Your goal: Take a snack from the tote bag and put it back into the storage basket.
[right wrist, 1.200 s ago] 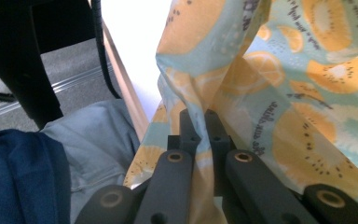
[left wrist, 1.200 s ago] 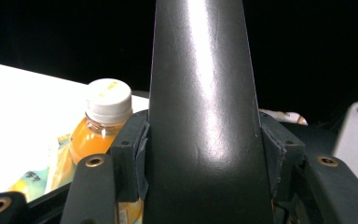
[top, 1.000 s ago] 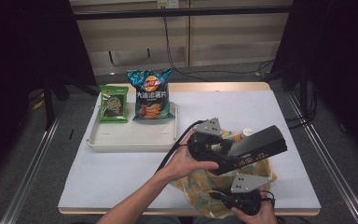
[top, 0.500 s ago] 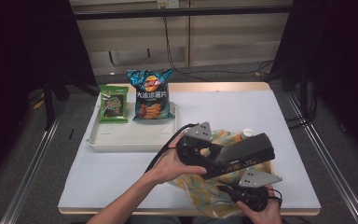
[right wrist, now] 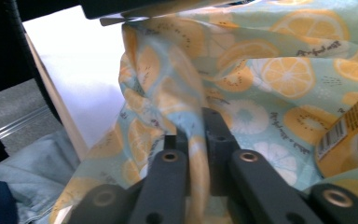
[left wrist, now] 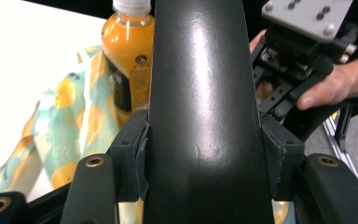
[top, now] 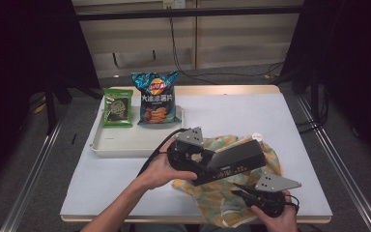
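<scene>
Left gripper (top: 207, 162), item one: I have it clamped across a long black box (top: 234, 162), long axis pointing at the fruit-print bag (top: 227, 198). Right gripper (right wrist: 196, 135): pinching that bag's edge, nearer its mouth. Orange bottle (left wrist: 128, 60) stands beyond the bag.

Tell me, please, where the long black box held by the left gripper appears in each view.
High view: the black box lies slantwise over the fruit-print bag, right of the left gripper.
Left gripper view: black box stands in the centre, clamped between the jaws.
Right gripper view: its dark underside crosses the top edge.
Shared landmark: the fruit-print bag.
</scene>
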The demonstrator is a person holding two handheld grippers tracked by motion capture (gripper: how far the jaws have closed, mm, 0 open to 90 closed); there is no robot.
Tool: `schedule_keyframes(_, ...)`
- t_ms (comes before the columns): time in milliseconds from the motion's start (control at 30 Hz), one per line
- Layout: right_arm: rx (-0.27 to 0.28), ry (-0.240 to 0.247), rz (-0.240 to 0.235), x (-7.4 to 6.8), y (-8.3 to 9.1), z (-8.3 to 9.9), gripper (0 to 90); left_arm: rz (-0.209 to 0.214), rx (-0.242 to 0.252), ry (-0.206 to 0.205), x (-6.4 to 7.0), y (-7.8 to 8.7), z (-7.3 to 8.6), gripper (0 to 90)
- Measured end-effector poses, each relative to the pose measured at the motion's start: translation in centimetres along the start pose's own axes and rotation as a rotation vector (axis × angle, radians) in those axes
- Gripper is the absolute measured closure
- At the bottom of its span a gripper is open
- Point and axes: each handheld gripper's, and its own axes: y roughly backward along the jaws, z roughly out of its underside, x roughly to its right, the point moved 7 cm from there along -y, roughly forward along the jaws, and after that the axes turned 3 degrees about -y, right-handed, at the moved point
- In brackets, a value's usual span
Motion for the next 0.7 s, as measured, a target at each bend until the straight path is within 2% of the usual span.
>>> schedule_keyframes(200,0.046,0.007,-0.036,-0.2,0.8,-0.4,61.6,-0.009,-0.02,0.022,-0.8,1.6,1.3,43.5)
schedule_keyframes(333,0.08,0.004,-0.029,-0.2,1.7,-0.7,42.0,-0.027,-0.017,0.034,-1.6,2.6,2.0,43.5)
schedule_keyframes(533,0.119,-0.019,-0.04,0.0,2.6,-1.0,27.1,-0.038,-0.013,0.047,-2.7,3.9,2.8,43.5)
schedule_keyframes(700,0.12,-0.033,-0.037,0.3,3.4,-0.9,19.3,-0.05,-0.017,0.063,-3.9,4.7,3.6,43.4)
